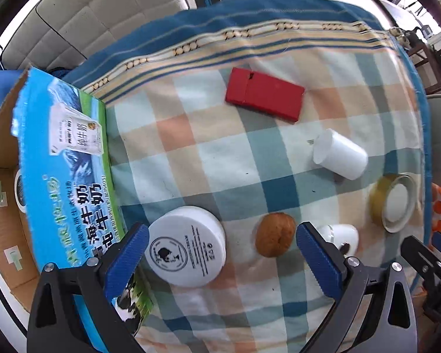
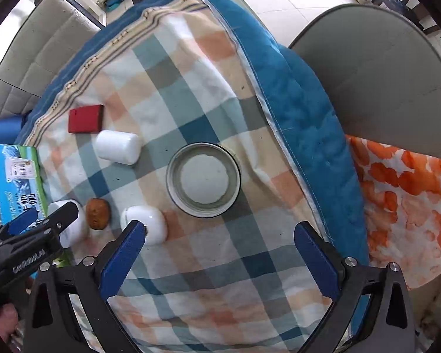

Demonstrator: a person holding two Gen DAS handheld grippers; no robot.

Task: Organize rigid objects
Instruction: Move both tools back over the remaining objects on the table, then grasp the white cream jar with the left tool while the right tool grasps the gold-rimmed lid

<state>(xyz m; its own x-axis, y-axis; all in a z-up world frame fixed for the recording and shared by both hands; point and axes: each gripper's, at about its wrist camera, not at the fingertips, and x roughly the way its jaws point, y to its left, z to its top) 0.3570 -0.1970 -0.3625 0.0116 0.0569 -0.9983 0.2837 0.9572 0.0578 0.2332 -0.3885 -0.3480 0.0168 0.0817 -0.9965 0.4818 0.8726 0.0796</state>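
Note:
On the checked cloth point(image 1: 250, 153) lie a red box point(image 1: 264, 94), a white cylinder on its side point(image 1: 339, 154), a round tin lid point(image 1: 395, 203), a brown walnut point(image 1: 275, 234), a small white egg-shaped case point(image 1: 342, 235) and a white round jar point(image 1: 188, 245). My left gripper point(image 1: 220, 250) is open, its jaws either side of the jar and walnut, just above them. My right gripper point(image 2: 219, 248) is open and empty, just short of the tin lid point(image 2: 203, 179); the white case point(image 2: 145, 225) lies by its left fingertip. The red box point(image 2: 85, 119), cylinder point(image 2: 117, 147) and walnut point(image 2: 97, 213) show too.
An open cardboard milk carton box point(image 1: 64, 182) with blue print stands at the left, holding a round container point(image 1: 19, 191). A grey chair point(image 2: 382, 82) and an orange patterned cloth point(image 2: 405, 194) are at the right. A padded white seat point(image 1: 103, 14) lies beyond the table.

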